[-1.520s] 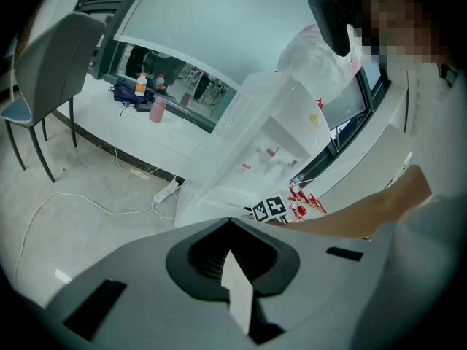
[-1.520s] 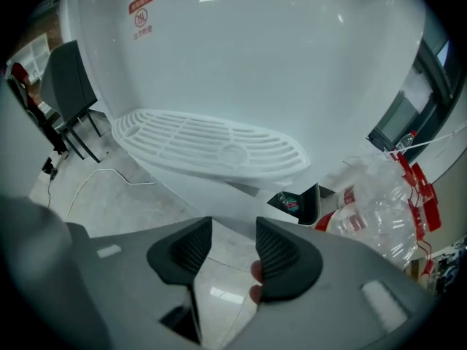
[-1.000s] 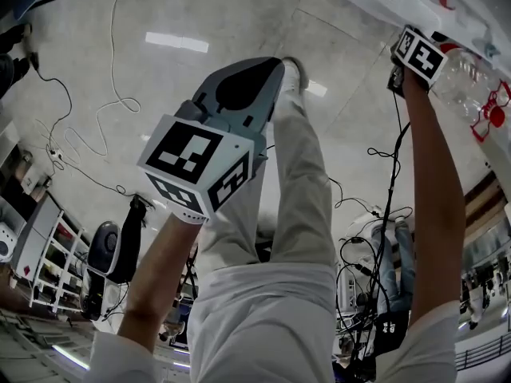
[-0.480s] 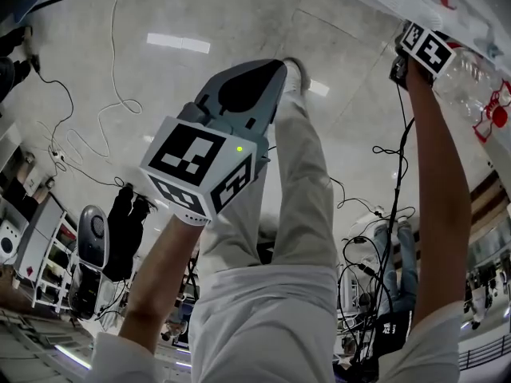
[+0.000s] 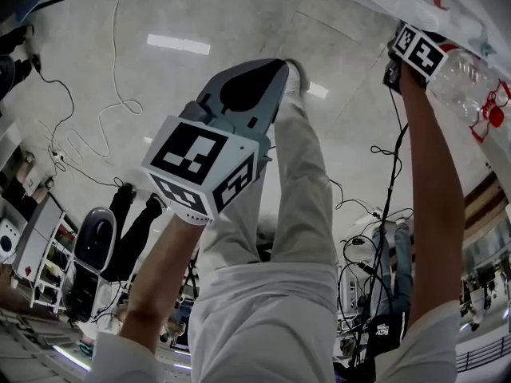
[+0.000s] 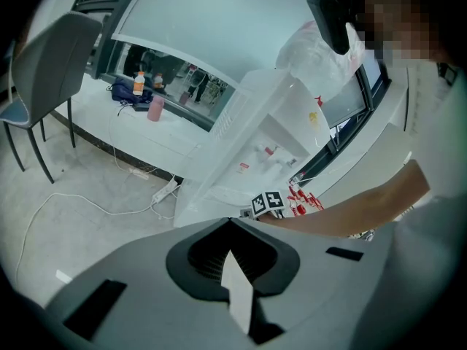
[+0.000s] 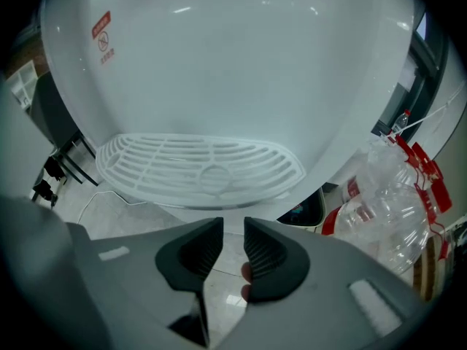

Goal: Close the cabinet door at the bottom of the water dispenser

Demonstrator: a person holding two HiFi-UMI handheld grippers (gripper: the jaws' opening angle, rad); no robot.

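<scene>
Where visible, white water dispenser (image 7: 219, 64)

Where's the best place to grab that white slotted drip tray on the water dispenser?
Probably the curved front rim of the white slotted drip tray, coming from the front, one jaw above, one below: it juts from the white water dispenser like a thin shelf, leaving only that rim free.

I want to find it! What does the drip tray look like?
The big white water dispenser fills the right gripper view. Low on its front juts a half-round drip tray. Unlike the clear bottle to its right, it is white and slotted.
</scene>
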